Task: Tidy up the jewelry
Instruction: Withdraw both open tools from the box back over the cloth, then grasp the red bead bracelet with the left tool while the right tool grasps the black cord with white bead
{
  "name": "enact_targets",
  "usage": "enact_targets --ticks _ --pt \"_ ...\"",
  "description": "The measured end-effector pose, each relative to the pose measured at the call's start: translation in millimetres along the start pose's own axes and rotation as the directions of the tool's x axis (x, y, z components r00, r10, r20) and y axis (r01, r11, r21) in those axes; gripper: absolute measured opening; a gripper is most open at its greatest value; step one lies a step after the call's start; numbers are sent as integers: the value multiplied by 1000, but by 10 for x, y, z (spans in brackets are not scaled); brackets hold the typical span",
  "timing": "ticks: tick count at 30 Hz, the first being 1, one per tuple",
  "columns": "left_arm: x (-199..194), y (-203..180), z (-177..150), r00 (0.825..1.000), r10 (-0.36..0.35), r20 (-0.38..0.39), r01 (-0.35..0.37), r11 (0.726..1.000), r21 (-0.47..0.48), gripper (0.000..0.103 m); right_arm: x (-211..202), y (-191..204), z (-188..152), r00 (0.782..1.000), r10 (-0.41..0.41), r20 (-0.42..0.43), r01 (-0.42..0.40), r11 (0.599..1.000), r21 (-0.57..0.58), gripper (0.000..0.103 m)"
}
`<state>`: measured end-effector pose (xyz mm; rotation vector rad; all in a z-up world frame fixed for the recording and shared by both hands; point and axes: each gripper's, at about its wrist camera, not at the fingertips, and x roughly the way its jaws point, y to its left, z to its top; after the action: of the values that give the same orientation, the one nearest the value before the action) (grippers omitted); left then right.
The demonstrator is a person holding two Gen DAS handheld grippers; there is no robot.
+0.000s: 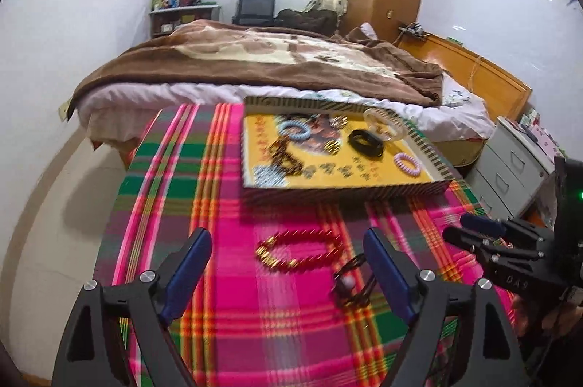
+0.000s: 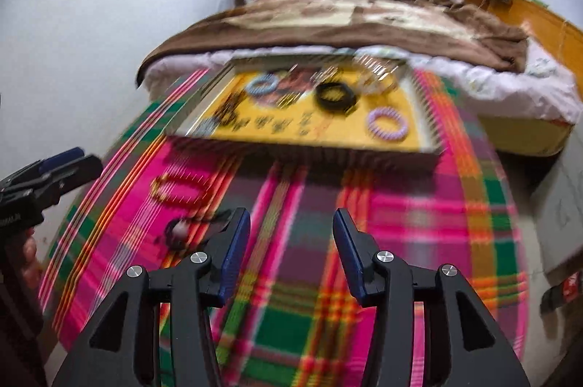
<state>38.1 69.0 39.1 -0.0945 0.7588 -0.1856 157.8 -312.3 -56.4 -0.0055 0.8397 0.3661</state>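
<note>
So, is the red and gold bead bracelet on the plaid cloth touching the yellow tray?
Apart. In the left wrist view the red and gold bead bracelet lies on the plaid cloth, with a strip of cloth visible between it and the yellow tray.

Black hand-held gripper (image 1: 288, 274), blue pads (image 1: 186, 272), silver screws
</note>
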Motion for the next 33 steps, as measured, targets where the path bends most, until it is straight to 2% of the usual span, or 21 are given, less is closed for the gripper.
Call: enact_targets --ticks 6,14,18,22,25,27,33 --pt "26 193 -161 1000 14 -27 -15 999 -35 85 347 201 -101 996 48 -81 -49 999 -11 49" --pt "119 305 -255 998 29 -54 -31 998 -45 85 615 341 -38 992 62 -113 -65 997 -29 57" --pt "175 362 -277 997 31 -68 -35 998 -58 85 710 437 32 994 34 -100 -40 997 -66 57" --pt "220 384 -276 996 30 -78 -35 997 -62 85 731 541 8 995 -32 -98 19 992 -129 57" --pt "257 383 -257 996 30 -84 -35 998 -60 85 701 538 -26 996 -32 -82 20 989 -144 44" --pt "288 379 -247 996 30 -88 -35 998 -59 85 690 506 -34 996 -52 -76 41 989 -143 22" --pt "386 339 -213 994 24 -107 -30 998 -56 86 616 355 -23 998 -19 -55 13 996 -92 15"
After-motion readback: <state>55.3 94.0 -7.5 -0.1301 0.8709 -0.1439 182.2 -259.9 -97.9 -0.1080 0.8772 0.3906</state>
